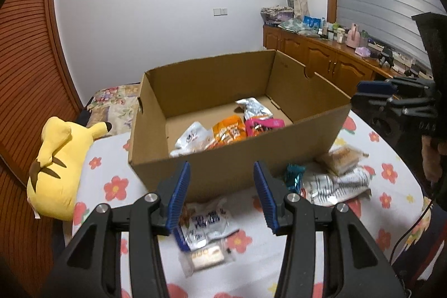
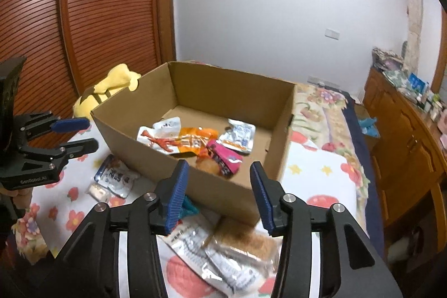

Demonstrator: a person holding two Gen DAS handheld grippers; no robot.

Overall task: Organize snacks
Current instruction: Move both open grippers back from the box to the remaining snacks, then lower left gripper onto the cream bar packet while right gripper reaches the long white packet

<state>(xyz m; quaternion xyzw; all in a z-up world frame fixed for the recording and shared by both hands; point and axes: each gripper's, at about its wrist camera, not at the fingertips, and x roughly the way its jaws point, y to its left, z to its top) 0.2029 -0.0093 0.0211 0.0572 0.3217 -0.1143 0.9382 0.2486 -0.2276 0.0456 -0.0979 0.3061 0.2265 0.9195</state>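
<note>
Your left gripper (image 1: 220,196) stands with its jaws apart and nothing between them, and so does your right gripper (image 2: 219,194). Nearest below your left one lies a white packet (image 1: 205,225) with a small clear packet (image 1: 206,256) touching its near edge. Below your right one lies a white striped packet (image 2: 220,261), its long axis slanting to the lower right (a brown snack (image 2: 245,239) sits just beside it). Farther on stands the cardboard box (image 1: 237,166), already holding several packets.
</note>
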